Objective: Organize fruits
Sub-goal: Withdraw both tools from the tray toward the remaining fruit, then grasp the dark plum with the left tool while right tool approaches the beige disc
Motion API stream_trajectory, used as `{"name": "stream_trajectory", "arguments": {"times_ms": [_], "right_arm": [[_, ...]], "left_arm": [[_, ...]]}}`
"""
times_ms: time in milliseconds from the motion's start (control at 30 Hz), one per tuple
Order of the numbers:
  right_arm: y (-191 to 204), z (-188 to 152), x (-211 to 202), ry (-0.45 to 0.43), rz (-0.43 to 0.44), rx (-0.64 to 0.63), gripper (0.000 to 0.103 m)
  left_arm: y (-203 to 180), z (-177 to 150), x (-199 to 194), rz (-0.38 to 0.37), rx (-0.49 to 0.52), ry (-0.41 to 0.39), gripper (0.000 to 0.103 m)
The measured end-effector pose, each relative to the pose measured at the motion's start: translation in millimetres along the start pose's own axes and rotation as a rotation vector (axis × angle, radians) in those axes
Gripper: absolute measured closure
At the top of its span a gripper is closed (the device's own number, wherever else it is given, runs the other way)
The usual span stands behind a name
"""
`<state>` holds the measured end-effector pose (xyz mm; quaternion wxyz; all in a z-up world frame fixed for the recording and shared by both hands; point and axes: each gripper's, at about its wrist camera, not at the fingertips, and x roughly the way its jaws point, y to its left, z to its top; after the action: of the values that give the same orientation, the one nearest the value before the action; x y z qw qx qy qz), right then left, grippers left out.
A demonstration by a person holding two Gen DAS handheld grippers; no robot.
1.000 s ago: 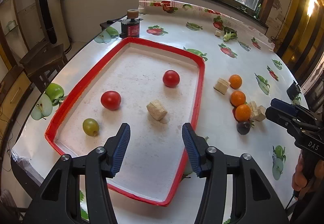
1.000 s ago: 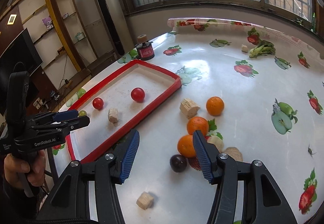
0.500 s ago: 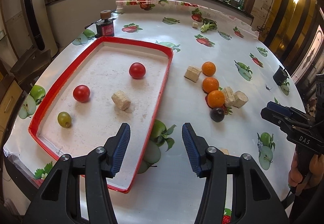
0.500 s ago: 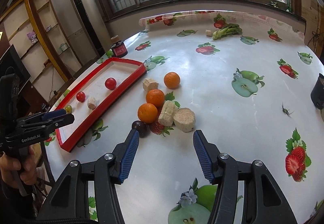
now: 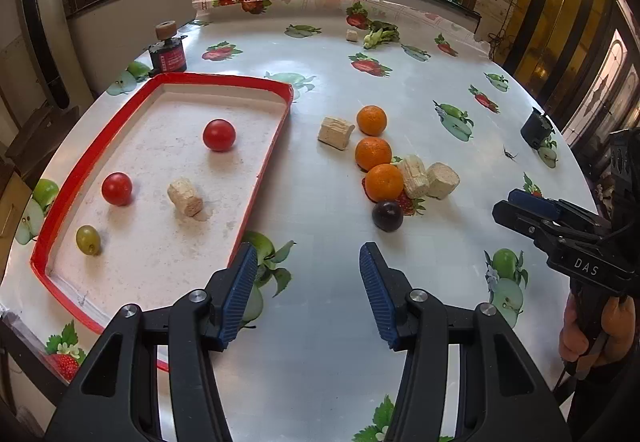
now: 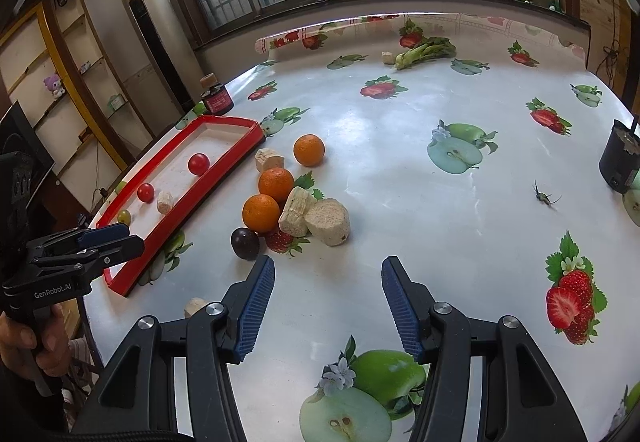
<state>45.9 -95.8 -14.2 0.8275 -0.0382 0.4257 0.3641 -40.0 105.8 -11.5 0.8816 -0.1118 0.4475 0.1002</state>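
Both the left gripper [image 5: 308, 292] and right gripper [image 6: 328, 306] gape empty; 3 oranges [image 6: 261, 213] and a plum [image 6: 245, 243] lie just ahead on the tabletop [image 6: 400, 170].

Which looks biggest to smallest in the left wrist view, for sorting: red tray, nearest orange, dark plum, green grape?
1. red tray
2. nearest orange
3. dark plum
4. green grape

The last two are close; distance may skew it.

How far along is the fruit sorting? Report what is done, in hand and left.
Done: two red tomatoes and a green grape lie in the red tray, beside a beige block.
In hand: nothing; left tool and right tool are both open and empty.
Left: three oranges and a dark plum sit on the table.
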Motion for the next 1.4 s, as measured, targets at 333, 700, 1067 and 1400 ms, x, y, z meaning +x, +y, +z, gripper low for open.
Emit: {"name": "stream_trajectory", "arguments": {"times_ms": [333,700,1067,1400], "right_arm": [[-17.6,0.9,8.6,0.014,-0.011,0.025,0.045],[-27.6,10.2,19.1,0.022,-0.015,0.035,0.045],[7.2,24.9,74.9,0.105,0.006,-0.08,0.047],[12.5,20.5,69.2,0.099,-0.01,-0.103,0.068]], "left_arm": [[-43.9,13.5,40.6,-0.082,0.068,0.061,0.051],[-49.2,23.1,85.5,-0.131,0.079,0.116,0.08],[-15.7,17.9,63.3,-0.132,0.026,0.078,0.08],[-2.5,14.9,48.7,-0.136,0.0,0.056,0.08]]}}
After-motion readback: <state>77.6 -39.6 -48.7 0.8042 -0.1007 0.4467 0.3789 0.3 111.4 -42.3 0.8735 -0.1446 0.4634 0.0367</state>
